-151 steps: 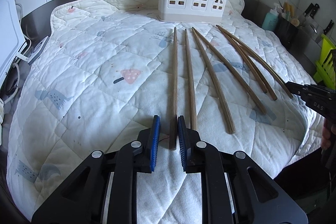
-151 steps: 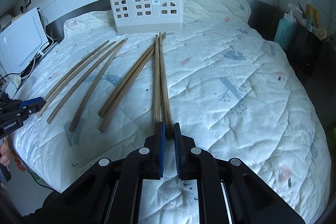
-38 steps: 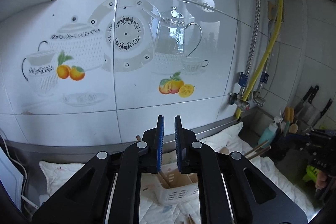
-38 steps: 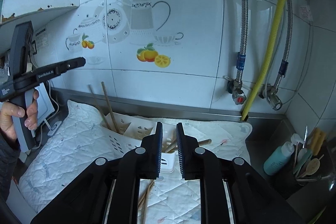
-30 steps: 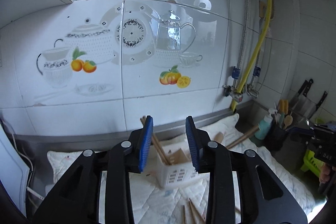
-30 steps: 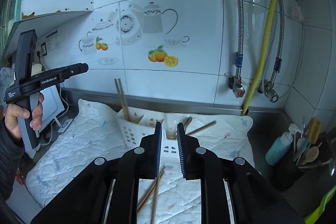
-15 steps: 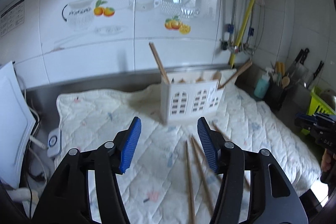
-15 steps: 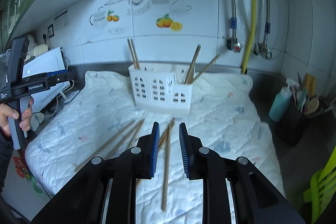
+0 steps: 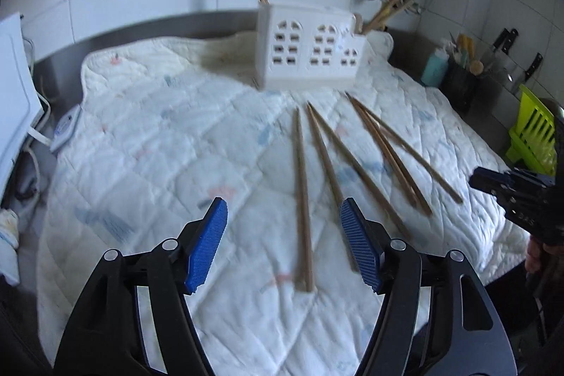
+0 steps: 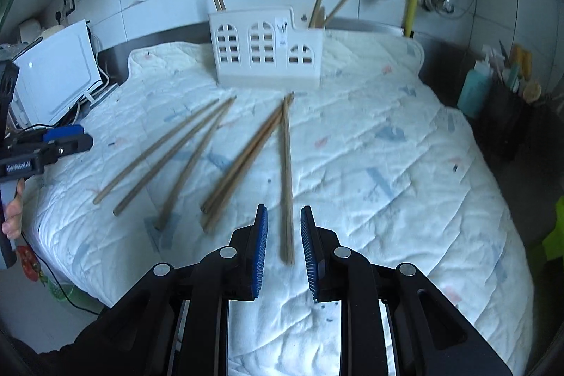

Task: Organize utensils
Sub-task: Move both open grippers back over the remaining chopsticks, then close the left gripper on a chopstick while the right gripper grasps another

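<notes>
Several wooden chopsticks lie fanned out on a white quilted mat [image 9: 148, 143]. A white holder [image 9: 306, 57] with arched windows stands at the back and has chopsticks standing in it; it also shows in the right wrist view [image 10: 269, 46]. My left gripper [image 9: 283, 228] is wide open and empty, low over the near end of the leftmost chopstick [image 9: 302, 199]. My right gripper [image 10: 283, 235] is open, its blue pads either side of the near end of one chopstick [image 10: 286, 178], not closed on it.
A white appliance [image 10: 56, 73] with cables sits left of the mat. A teal bottle [image 10: 474, 90] and a dark utensil pot [image 10: 507, 115] stand at the right. A green rack [image 9: 532, 136] and knives are at the far right. A steel counter edge rings the mat.
Both grippers have come down from facing the tiled wall to low over the mat. The left jaws opened wide after leaving a chopstick in the holder; the right jaws opened a little.
</notes>
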The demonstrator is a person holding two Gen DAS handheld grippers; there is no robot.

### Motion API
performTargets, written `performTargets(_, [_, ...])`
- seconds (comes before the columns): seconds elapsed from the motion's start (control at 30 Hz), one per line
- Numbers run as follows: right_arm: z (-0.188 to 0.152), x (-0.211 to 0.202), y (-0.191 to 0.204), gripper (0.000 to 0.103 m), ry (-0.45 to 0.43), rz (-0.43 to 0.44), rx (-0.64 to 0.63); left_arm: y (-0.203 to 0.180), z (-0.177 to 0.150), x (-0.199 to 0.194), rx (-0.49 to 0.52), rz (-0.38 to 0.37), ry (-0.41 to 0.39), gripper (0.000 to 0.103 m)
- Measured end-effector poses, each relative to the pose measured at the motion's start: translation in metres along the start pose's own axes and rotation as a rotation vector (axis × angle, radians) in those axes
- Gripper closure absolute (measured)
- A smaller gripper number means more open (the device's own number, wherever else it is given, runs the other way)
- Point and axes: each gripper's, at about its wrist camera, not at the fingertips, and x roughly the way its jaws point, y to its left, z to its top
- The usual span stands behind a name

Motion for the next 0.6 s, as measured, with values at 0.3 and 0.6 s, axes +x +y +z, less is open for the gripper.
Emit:
performTargets(0.3, [-0.009,0.010,-0.007,0.084,0.016,0.001,0.042,-0.016,-0.031,0.021,0.019,-0.055,0.091,0.047])
performTargets(0.6, [-0.011,0.017,-0.008,0.084,0.027,0.012,0.049,-0.018,-0.032,0.029,0.039,-0.067,0.106,0.072])
